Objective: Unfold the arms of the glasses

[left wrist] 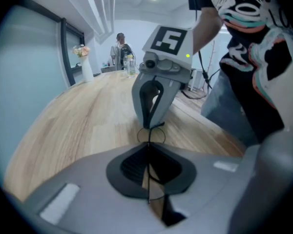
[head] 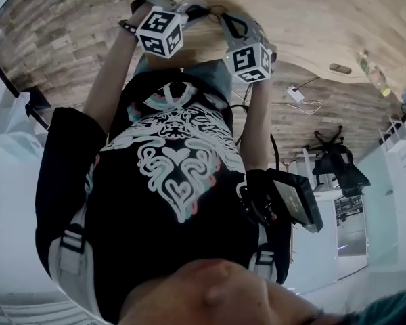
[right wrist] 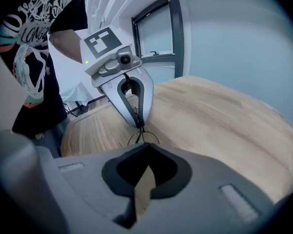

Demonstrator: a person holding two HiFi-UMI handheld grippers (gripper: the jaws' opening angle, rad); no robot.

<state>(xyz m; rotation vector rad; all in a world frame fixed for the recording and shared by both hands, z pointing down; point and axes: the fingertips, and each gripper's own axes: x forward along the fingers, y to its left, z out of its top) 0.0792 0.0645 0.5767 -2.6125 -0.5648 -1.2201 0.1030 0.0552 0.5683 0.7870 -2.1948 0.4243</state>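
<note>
The glasses [left wrist: 152, 135] are thin black wire with round lenses, hanging between the two grippers just above the wooden table [left wrist: 78, 126]. In the left gripper view my left gripper [left wrist: 148, 149] is shut on a thin wire arm that runs back through its jaws, and the right gripper [left wrist: 149, 124] pinches the frame from the far side. The right gripper view shows my right gripper [right wrist: 145, 147] shut at the frame, with the glasses [right wrist: 142, 139] and the left gripper [right wrist: 138, 125] opposite. Only the marker cubes [head: 160, 32] [head: 249, 61] show clearly in the head view.
A white vase with flowers [left wrist: 83, 63] and bottles [left wrist: 131, 64] stand at the table's far end, where a person [left wrist: 120, 47] is. The holder's body [left wrist: 254, 57] is close on the right. The table's curved edge [right wrist: 83, 118] and floor cables lie behind the left gripper.
</note>
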